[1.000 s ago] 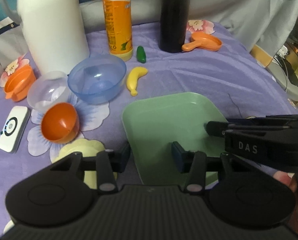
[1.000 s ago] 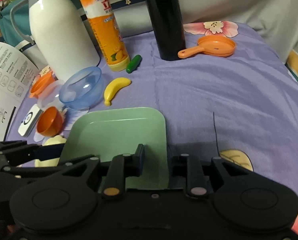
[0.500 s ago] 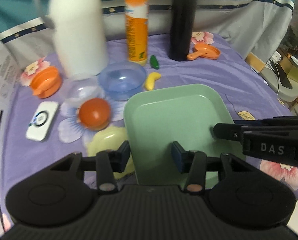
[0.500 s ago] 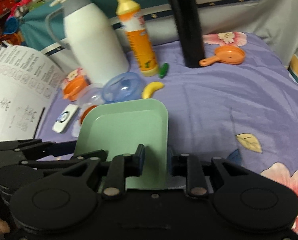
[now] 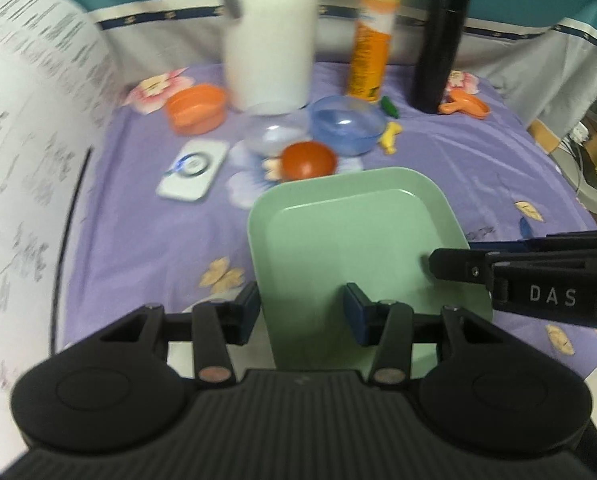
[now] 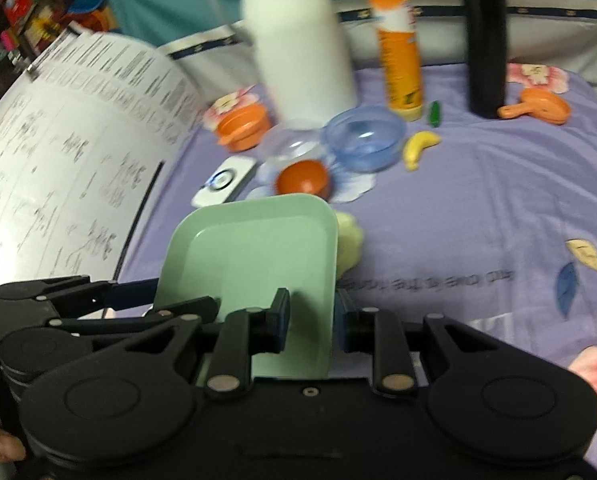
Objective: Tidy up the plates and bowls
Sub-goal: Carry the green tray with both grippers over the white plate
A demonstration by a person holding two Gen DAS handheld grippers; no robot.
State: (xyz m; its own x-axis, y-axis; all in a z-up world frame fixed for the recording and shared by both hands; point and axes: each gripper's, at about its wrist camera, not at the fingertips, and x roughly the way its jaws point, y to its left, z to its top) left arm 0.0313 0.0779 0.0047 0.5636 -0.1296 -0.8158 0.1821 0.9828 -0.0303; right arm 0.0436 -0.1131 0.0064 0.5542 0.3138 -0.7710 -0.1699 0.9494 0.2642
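Over on the far left I've got a big printed instruction sheet (image 5: 30,152) curling up at the edge of the purple floral bedsheet (image 5: 478,152). Next to it sit an orange bowl (image 5: 196,108), a white charger-looking gadget (image 5: 194,170), a clear bowl (image 5: 272,134), a small orange bowl (image 5: 308,160) tipped on its side and a blue bowl (image 5: 348,124). Behind those: white thermos jug (image 5: 268,36), orange bottle (image 5: 372,44), black flask (image 5: 438,48), plus a toy banana (image 5: 390,138) and a little orange pan (image 5: 464,104).

The green square plate (image 5: 358,248) is up off the sheet, carried between both tools. My left gripper (image 5: 300,308) has its jaws narrowed onto the plate's near-left edge. My right gripper (image 6: 310,320) pinches the right rim, jaws close together. A pale yellow dish (image 6: 348,240) peeks out just past the plate's right side. Everything's pretty blurry tbh.
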